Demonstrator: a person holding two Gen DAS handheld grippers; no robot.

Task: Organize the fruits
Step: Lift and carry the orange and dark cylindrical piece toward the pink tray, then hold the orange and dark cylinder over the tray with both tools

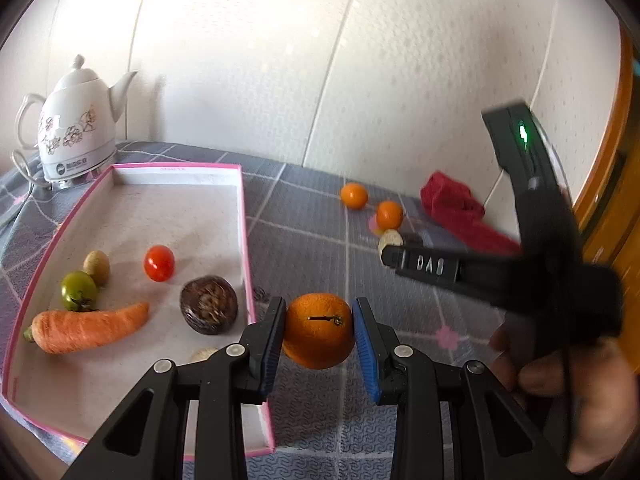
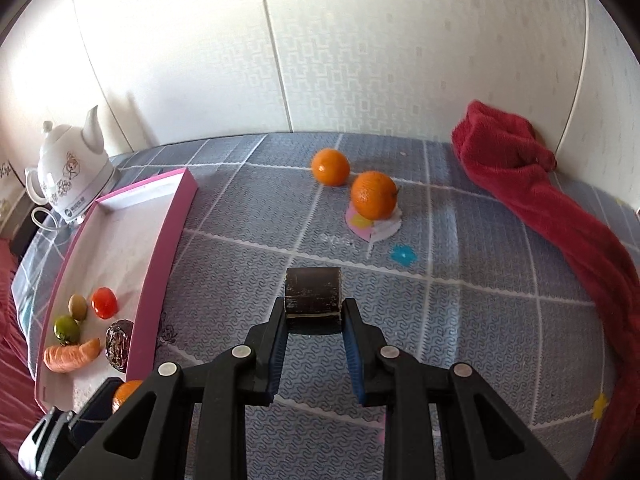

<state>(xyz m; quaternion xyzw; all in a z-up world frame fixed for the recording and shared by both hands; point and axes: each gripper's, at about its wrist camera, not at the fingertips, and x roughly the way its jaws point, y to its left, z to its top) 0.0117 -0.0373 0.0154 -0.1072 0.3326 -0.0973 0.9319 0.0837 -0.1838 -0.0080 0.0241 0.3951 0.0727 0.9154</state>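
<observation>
Left gripper [image 1: 319,332] clamps an orange [image 1: 319,330] just right of the pink-rimmed tray [image 1: 245,216], while right gripper [image 2: 313,314] pinches a dark block [image 2: 313,290] ahead.

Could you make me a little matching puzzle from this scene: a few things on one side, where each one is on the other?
Things:
1. carrot
2. dark block
3. red towel
4. white kettle

Places:
A. between the right tongs
B. lying in the pink-rimmed box
C. draped along the wall at the right of the table
D. standing behind the far end of the box

Pairs: 1-B, 2-A, 3-C, 4-D
</observation>
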